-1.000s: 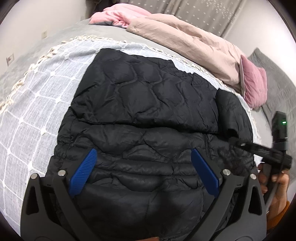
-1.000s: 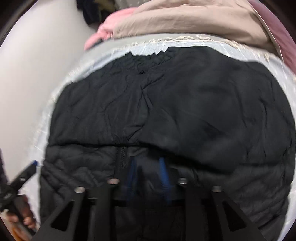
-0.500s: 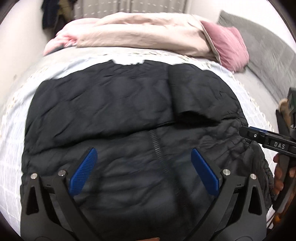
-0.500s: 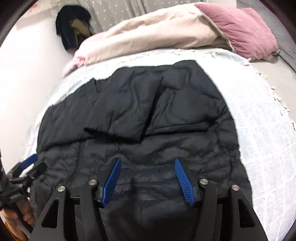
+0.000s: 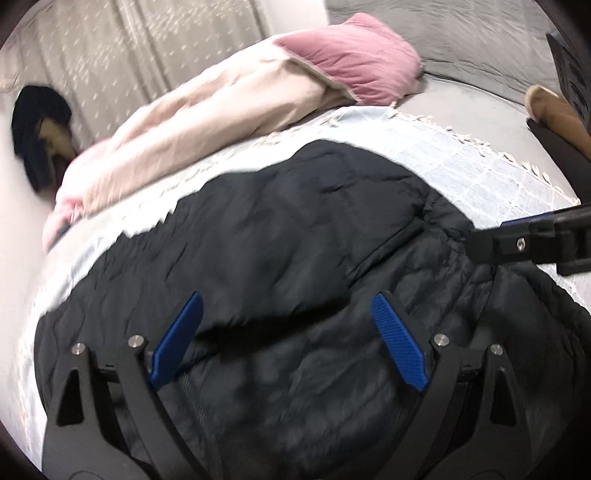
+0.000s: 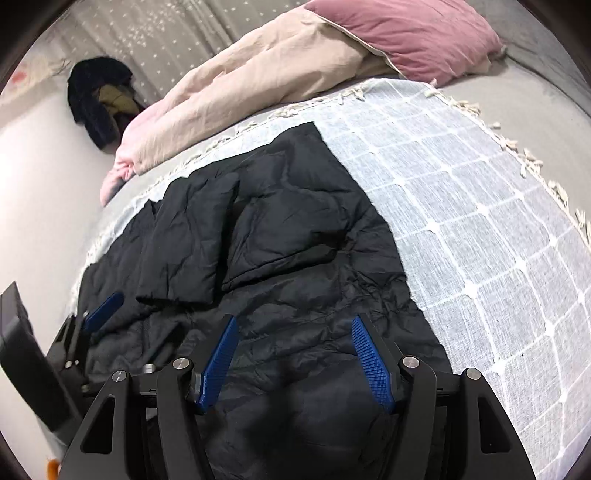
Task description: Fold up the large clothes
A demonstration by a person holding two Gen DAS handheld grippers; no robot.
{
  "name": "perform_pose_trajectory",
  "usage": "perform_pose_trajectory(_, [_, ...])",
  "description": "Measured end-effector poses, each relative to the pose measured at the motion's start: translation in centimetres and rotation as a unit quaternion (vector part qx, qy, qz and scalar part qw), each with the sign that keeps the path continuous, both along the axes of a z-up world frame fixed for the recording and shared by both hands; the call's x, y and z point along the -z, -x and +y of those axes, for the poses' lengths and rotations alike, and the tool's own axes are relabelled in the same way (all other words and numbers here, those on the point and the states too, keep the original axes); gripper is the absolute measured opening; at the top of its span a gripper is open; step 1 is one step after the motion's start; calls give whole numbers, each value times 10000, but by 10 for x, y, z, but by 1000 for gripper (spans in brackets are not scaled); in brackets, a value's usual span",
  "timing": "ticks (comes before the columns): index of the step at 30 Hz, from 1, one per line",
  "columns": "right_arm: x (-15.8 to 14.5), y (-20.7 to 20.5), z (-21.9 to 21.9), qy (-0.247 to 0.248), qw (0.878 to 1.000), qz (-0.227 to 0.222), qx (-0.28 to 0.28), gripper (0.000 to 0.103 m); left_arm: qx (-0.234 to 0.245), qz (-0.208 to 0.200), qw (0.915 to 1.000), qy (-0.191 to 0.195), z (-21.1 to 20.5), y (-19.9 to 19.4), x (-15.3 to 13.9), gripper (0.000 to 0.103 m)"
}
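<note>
A black quilted jacket (image 5: 280, 236) lies spread on a white checked blanket (image 5: 480, 173), with both sleeves folded across its body. In the right wrist view the jacket (image 6: 280, 236) fills the left and middle. My left gripper (image 5: 288, 332) is open and empty, just above the jacket's near part. My right gripper (image 6: 295, 354) is open and empty over the jacket's near right side. The right gripper also shows at the right edge of the left wrist view (image 5: 524, 243), and the left gripper shows at the left of the right wrist view (image 6: 99, 310).
A beige duvet (image 6: 266, 62) and a pink pillow (image 6: 406, 33) lie along the far side of the bed. A dark heap of clothes (image 6: 99, 99) sits by the curtain at the far left. The blanket (image 6: 480, 221) has a fringed edge on the right.
The right gripper has opened from nearly shut. Both views have swung so the jacket sits further left. The left gripper has stayed open.
</note>
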State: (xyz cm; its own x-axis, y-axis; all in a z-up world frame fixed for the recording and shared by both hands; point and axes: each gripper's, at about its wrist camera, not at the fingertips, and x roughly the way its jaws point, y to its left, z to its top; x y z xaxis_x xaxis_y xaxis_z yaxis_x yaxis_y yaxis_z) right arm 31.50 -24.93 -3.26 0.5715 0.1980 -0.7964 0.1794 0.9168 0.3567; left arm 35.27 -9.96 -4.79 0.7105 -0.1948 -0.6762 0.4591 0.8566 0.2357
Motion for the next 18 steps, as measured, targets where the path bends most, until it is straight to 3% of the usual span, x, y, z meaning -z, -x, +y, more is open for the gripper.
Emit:
perform_pose_trajectory(3, [2,1,-8,-91,9999,16,60,65,-69,103,9996,234,-9,-13,-3,94])
perform_pose_trajectory(7, [4,4,-18,-250,9994,65,245,65,-446,598,9961,474,-14,-44,13,91])
perform_pose_trajectory(9, [2,5,-19,-353,9990,25,255,65,-861,901,9905,582,-9,-59,25,78])
perform_pose_trajectory(11, [-1,8,-17,-392,9990,-50,232,65,-1161,1080,9843,773,-2,-66,31,72])
perform_pose_trajectory(13, [0,8,-14,-326,9993,-57,172,65,-1424,1205,9769,1039,7,-68,34,57])
perform_pose_trajectory(15, [6,8,-10,-233,9997,63,101,65,-1578,1337,9708,1215,14,-69,33,29])
perform_pose_trajectory(16, [9,8,-9,-233,9996,117,92,65,-1634,1385,9678,1325,18,-68,31,22])
perform_pose_trajectory(18, [13,9,-8,-278,9994,199,59,65,-1803,1397,9588,1695,37,-64,18,18])
